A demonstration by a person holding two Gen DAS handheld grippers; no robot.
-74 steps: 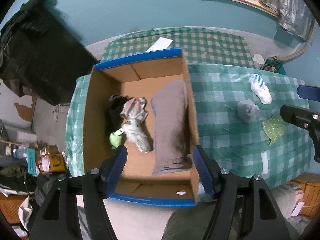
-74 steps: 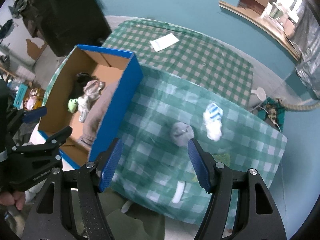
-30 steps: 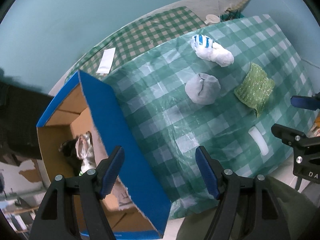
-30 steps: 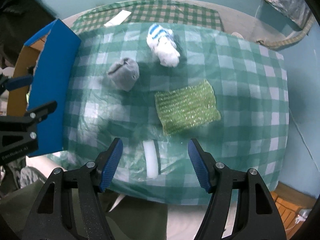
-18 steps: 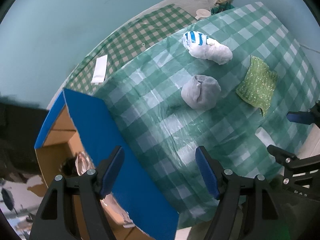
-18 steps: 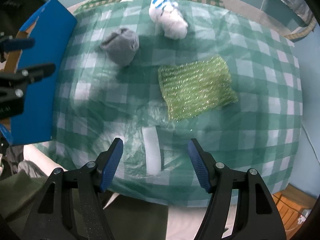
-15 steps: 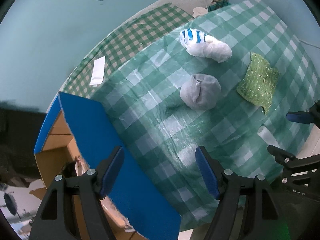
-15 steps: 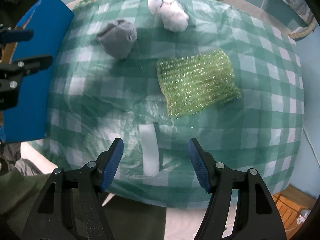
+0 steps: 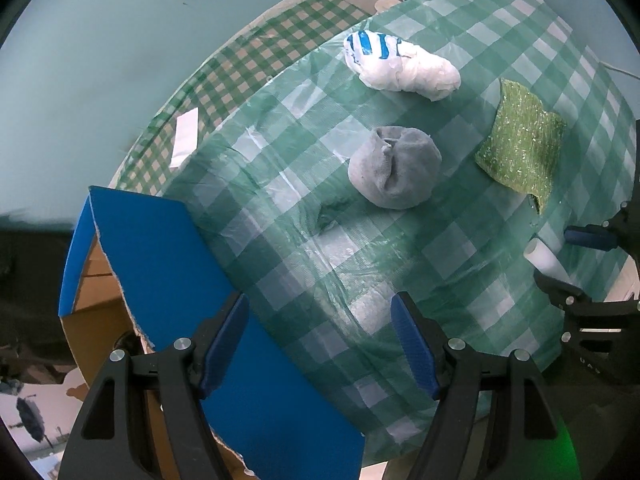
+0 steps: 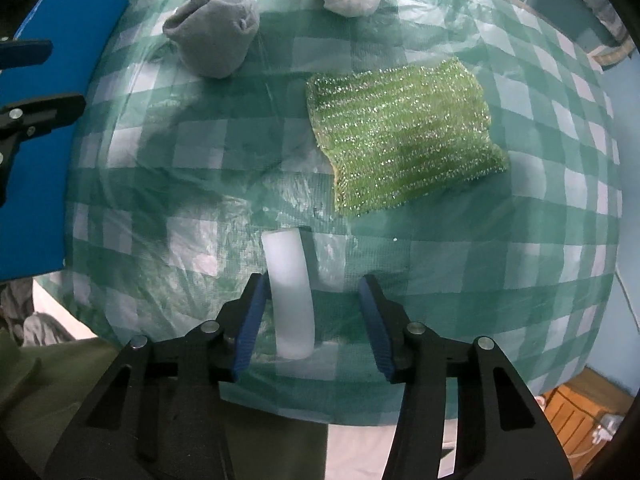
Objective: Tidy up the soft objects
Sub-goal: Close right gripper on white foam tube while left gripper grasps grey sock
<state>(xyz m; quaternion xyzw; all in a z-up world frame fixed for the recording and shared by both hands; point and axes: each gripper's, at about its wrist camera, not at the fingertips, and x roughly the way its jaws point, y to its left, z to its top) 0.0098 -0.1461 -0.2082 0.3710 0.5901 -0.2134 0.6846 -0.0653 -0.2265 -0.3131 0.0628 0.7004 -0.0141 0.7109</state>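
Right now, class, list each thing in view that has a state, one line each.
white foam roll: lying flat between the jaws
right gripper: jaws just closing, not yet gripping
left gripper: open, empty
grey sock: balled up
green scouring cloth: spread flat
cardboard box: open

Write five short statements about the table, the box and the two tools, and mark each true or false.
1. The white roll lies between the right tool's fingers. True; its jaws have just been closing, and one finger is not yet on it.
2. The left tool holds the grey sock ball. False: it is empty, and the ball lies on the tablecloth.
3. The green scrubber lies flat on the tablecloth. True.
4. The striped white bundle is inside the blue box. False: it lies on the tablecloth.
5. The scrubber rests on top of the sock ball. False: they lie apart.
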